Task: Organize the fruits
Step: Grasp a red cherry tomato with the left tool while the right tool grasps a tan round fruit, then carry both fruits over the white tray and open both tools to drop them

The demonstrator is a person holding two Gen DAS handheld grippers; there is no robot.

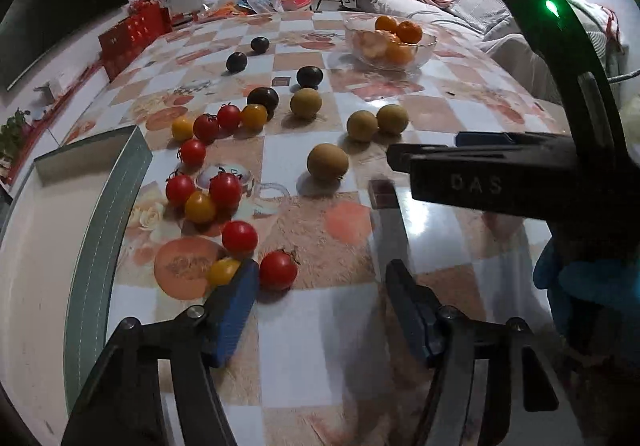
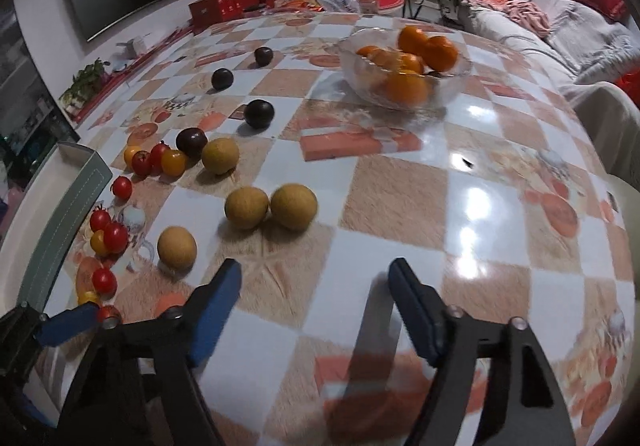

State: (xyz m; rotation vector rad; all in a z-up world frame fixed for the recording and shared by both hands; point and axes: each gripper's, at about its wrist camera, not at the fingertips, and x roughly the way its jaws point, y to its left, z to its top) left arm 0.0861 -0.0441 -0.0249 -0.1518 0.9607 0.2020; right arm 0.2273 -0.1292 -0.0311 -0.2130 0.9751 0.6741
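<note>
Fruit lies scattered across the checked tablecloth (image 1: 304, 346) in front of me, none of it in either claw. My left gripper (image 1: 320, 282) stands with its blue fingers (image 1: 234, 306) well apart over the near edge of the spread, and nothing sits between them; a red cherry tomato (image 1: 279, 270) lies just beside the left finger's tip, with a yellow one (image 1: 222, 271) touching that finger's outer side. Beyond them a loose trail of red and yellow cherry tomatoes (image 1: 208, 194) runs up the left side, alongside a white tray with a grey-green rim (image 1: 94, 262). Four brownish-yellow round fruits (image 1: 328, 162) sit near the middle of the table, two of them touching. Four dark plums (image 1: 263, 98) lie farther back, well apart from each other. At the far side stands a clear glass bowl (image 1: 390, 42) holding oranges (image 1: 408, 32). My right gripper (image 2: 316, 274) is also spread wide and empty, hovering over bare cloth, with the nearest brownish fruit (image 2: 177, 248) just off its left finger. From the left camera I see the right gripper's black body coming in from the right edge with a blue-gloved hand (image 1: 588, 286) beneath it. A pale sofa (image 2: 568, 30) stands beyond the table.
</note>
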